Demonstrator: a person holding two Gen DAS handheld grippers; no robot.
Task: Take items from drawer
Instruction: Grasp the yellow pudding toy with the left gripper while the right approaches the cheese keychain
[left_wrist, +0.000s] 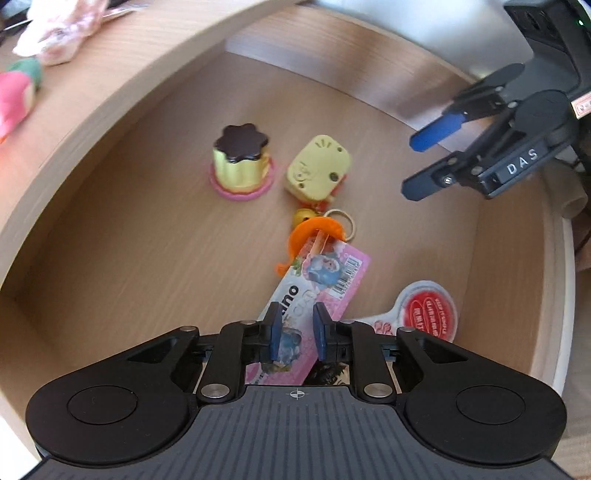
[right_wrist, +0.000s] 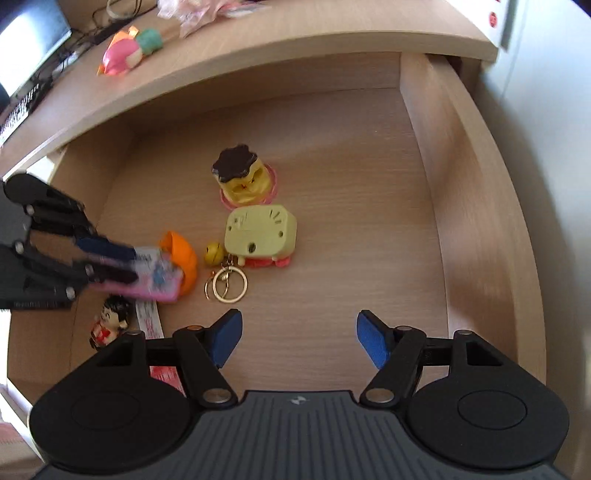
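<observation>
Drawer (right_wrist: 476, 184) holds most items: pudding toy (left_wrist: 241, 162), yellow toy (left_wrist: 317, 168), figurine (right_wrist: 110, 321). Left gripper (left_wrist: 295, 332) pinches the pink card (left_wrist: 321, 280); right gripper (right_wrist: 299, 339) hovers spread.

On the wooden floor of the open drawer (right_wrist: 369, 192) are seen a pudding-shaped toy (right_wrist: 243, 177), a pale yellow toast-shaped toy (right_wrist: 260, 232), a gold bell (right_wrist: 213, 253) with key rings (right_wrist: 226, 284) and a small doll figure (right_wrist: 110, 319), while a pink-and-green plush (right_wrist: 129, 51) lies on the tabletop (right_wrist: 295, 33) above.
</observation>
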